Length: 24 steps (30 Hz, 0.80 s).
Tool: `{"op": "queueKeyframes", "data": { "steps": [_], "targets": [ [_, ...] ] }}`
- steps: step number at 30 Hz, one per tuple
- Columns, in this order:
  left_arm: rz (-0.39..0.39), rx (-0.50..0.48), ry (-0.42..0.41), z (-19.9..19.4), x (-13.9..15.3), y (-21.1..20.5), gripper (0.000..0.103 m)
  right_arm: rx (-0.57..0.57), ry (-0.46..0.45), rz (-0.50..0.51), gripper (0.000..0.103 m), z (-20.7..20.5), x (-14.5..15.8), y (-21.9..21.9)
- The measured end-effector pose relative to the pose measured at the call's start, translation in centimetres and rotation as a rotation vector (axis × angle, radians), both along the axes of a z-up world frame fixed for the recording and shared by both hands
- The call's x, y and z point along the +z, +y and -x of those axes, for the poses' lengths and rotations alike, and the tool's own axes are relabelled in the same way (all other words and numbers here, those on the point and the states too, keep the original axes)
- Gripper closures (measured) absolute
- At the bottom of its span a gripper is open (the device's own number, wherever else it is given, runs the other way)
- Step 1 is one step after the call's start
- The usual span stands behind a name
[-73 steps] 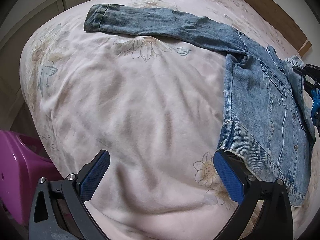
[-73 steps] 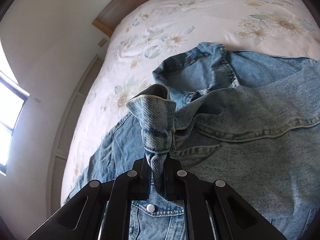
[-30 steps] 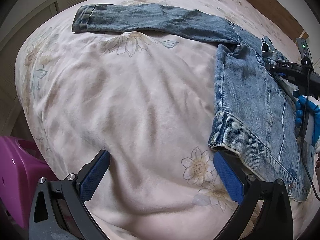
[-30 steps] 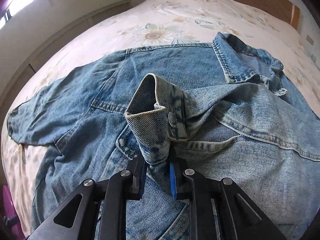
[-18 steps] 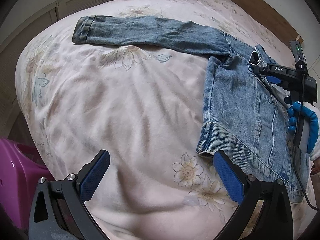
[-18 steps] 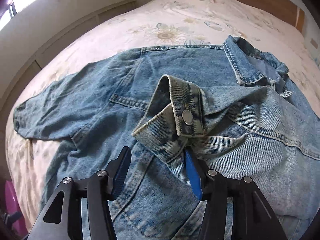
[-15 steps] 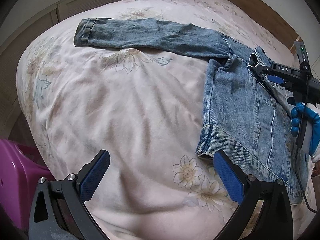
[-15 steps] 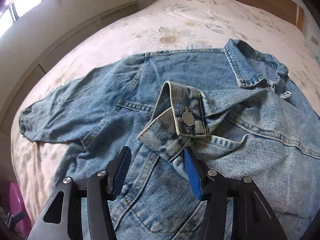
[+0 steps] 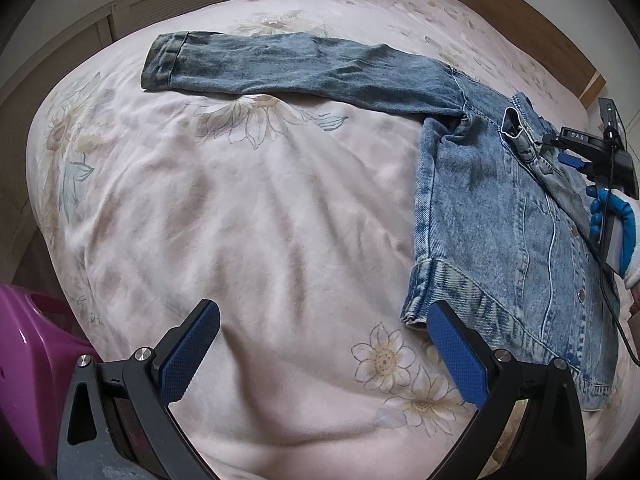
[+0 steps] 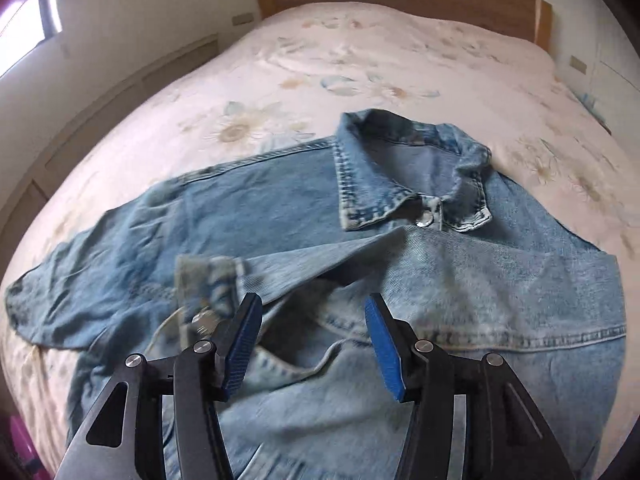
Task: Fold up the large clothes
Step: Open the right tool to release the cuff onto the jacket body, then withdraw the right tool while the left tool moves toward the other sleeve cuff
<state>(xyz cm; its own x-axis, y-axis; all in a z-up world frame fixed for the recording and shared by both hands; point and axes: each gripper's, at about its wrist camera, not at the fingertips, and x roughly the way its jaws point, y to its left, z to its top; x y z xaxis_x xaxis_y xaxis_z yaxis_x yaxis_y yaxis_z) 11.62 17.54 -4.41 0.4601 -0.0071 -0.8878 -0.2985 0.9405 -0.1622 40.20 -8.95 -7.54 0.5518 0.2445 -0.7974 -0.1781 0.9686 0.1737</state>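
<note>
Left wrist view: denim jacket (image 9: pixel 500 216) lies flat on a floral bed (image 9: pixel 280 208), one sleeve (image 9: pixel 300 68) stretched out across the cover, the other folded over the jacket's front. Its far edge is cut off by the frame. Beside the jacket's collar, the right gripper (image 10: pixel 312 336), lettered "DAS", has just been opening, nothing between its fingers. Left gripper (image 9: pixel 320 344) hangs spread and empty beside the jacket's hem.
</note>
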Motion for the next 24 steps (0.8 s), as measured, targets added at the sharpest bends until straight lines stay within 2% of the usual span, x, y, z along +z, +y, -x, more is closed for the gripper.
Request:
{"op": "queueKeyframes", "data": {
  "steps": [3,6,8,11,13,15,18,20,24],
  "targets": [
    [-0.020,0.020,0.004,-0.1,-0.1,0.5,0.001,-0.007,0.040,0.009,0.047,-1.6,-1.7,0.3],
    [-0.017,0.037,-0.005,0.2,0.2,0.9,0.001,0.017,0.074,0.078,0.043,-2.1,-3.6,2.1],
    [-0.013,0.048,-0.030,0.5,0.8,1.0,0.001,0.020,0.071,0.086,0.043,-2.0,-3.4,2.2],
    [-0.010,0.060,-0.083,0.9,1.9,1.0,0.001,0.044,0.070,0.045,0.043,-1.2,-2.2,1.4],
    [0.003,0.059,-0.114,1.2,2.5,1.0,0.001,0.050,0.041,0.074,0.043,-0.1,-1.1,0.8],
    [0.013,0.048,-0.120,1.4,3.0,0.8,0.001,0.038,0.032,0.080,0.043,1.1,-0.6,-0.1],
    [0.034,0.026,-0.105,1.9,3.5,0.5,0.001,-0.039,0.047,0.081,0.043,3.8,-0.5,-3.6],
    [0.043,0.025,-0.105,2.4,3.7,0.4,0.001,-0.094,0.087,0.054,0.043,5.4,-1.2,-5.8],
    [0.060,0.028,-0.136,3.7,5.0,0.7,0.001,-0.149,0.176,0.074,0.043,7.5,-3.3,-8.0]
  ]
}}
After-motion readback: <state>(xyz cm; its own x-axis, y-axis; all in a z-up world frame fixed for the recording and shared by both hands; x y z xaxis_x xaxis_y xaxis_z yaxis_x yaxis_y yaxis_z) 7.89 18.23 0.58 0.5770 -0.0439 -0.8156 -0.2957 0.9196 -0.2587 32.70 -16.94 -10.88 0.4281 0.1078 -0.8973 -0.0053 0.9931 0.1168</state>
